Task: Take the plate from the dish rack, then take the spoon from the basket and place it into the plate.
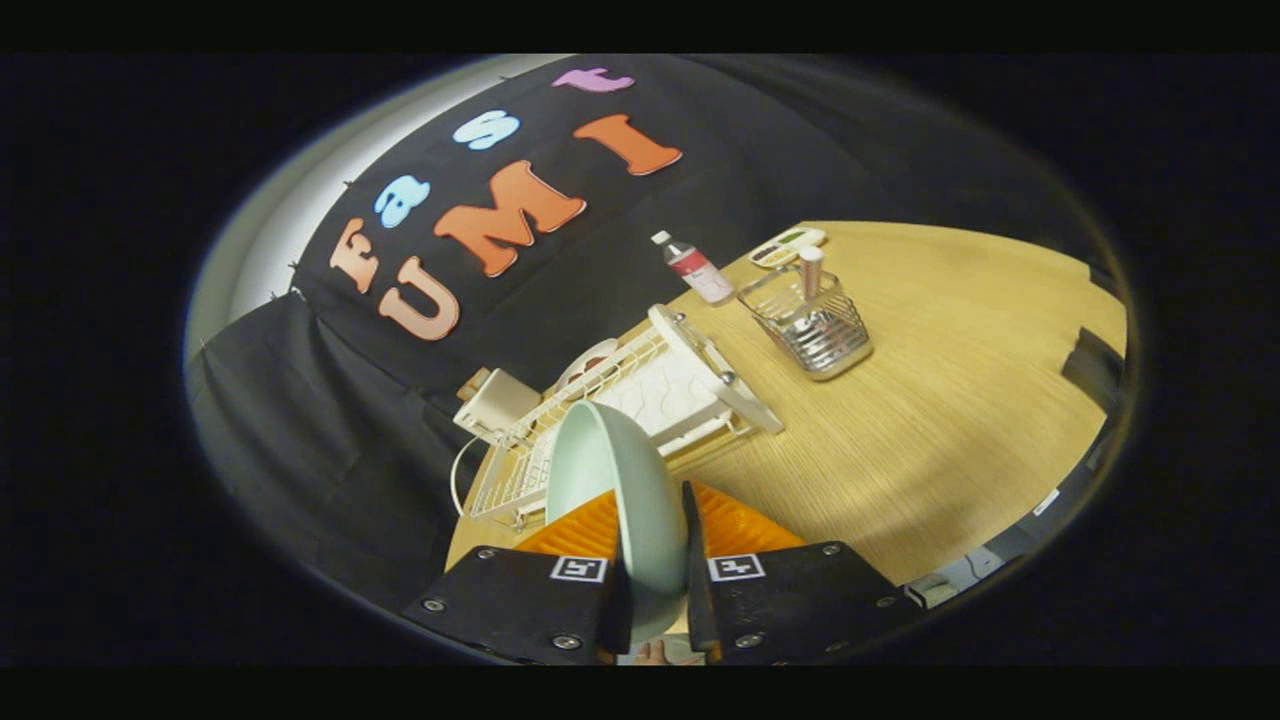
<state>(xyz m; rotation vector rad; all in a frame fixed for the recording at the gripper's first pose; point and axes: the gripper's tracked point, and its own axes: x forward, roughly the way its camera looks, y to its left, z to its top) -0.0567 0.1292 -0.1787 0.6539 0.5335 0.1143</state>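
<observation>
Currently the plate (610,480) is clamped edge-on between the fingers of the gripper (655,590), held above the dish rack (690,385), not yet set on the tabletop (900,450), while the spoon (810,275) is left standing in the basket (815,325) beyond.

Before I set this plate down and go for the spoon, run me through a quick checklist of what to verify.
1. Grip on the plate: held on edge between the gripper fingers, both pressing it. Ok.
2. Plate out of the dish rack: it looks lifted, with the rack beyond it. Ok, though the lower rim is hidden.
3. Bare table to set it down: open wood beside the rack. Ok.
4. Spoon in the basket: handle stands upright. Ok.
5. Bottle near the basket: apart or touching, cannot tell.
</observation>
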